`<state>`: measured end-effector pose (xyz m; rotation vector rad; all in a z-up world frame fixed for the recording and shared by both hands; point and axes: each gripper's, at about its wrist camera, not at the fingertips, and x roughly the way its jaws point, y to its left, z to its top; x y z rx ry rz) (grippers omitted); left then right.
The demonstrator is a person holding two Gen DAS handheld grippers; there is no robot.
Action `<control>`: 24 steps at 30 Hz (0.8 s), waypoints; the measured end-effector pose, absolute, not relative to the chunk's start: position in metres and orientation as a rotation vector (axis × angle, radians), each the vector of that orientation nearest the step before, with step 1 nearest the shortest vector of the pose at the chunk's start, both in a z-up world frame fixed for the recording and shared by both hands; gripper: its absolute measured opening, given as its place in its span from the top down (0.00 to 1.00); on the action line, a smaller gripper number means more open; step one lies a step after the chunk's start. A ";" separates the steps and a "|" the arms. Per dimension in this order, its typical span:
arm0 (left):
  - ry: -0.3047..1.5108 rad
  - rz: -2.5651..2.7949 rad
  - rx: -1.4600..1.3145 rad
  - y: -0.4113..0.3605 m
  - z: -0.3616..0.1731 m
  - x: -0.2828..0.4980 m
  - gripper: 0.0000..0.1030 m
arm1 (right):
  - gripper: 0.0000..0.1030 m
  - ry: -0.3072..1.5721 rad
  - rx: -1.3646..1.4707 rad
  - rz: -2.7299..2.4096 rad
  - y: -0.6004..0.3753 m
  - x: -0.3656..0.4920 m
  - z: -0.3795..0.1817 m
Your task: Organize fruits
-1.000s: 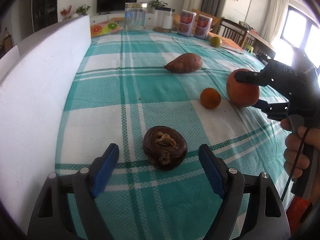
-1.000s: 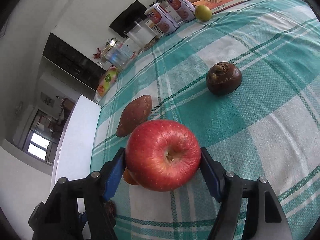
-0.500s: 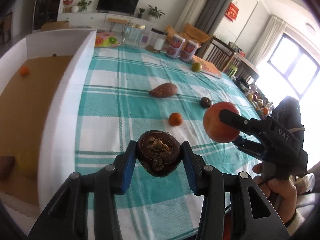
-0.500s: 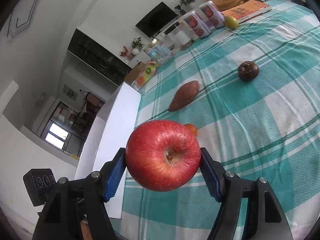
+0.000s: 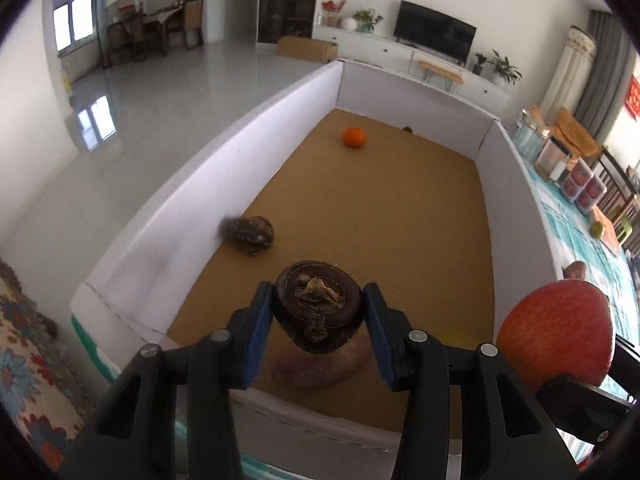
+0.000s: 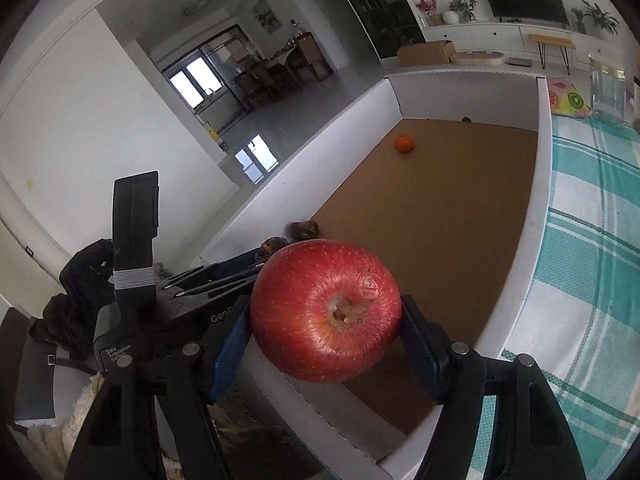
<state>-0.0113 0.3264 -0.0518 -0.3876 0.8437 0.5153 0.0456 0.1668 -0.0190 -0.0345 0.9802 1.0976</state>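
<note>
1. Left claw (image 5: 318, 320) is clenched on a dark brown water chestnut (image 5: 319, 309), its blue pads pressing both sides, held above the near end of the white box (image 5: 208, 184).
2. Right claw (image 6: 326, 326) is grasping a red apple (image 6: 325, 312), stem end facing the camera, over the near corner of the same box (image 6: 536, 216); in the left wrist view the apple (image 5: 556, 326) sits at the right edge, just beside the left claw.
3. Below the held chestnut, on the brown cardboard floor of the box, lies a reddish sweet potato (image 5: 320, 366), partly hidden, with a blurred yellow fruit (image 5: 456, 338) near it.
4. Farther in, a second dark chestnut (image 5: 250, 232) rests against the left wall.
5. Near the far end of the box sits a small orange (image 5: 354, 137), well apart from the rest.
6. To the right of the box, the surface carries a teal checked cloth (image 6: 592, 240).
</note>
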 end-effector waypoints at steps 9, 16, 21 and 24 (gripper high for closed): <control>0.745 0.514 -0.336 0.299 -0.036 -0.004 0.22 | 0.25 0.865 0.001 0.907 0.119 0.069 -0.025; 0.678 0.336 -0.301 0.231 -0.011 0.020 0.22 | 0.05 0.654 0.089 0.664 -0.010 0.076 0.007; 0.678 0.105 -0.249 0.148 -0.002 0.036 0.17 | 0.00 0.654 0.048 0.247 -0.117 0.102 -0.022; 0.760 -0.051 -0.211 0.093 -0.019 0.054 0.17 | 0.00 0.720 0.051 0.005 -0.183 0.117 -0.058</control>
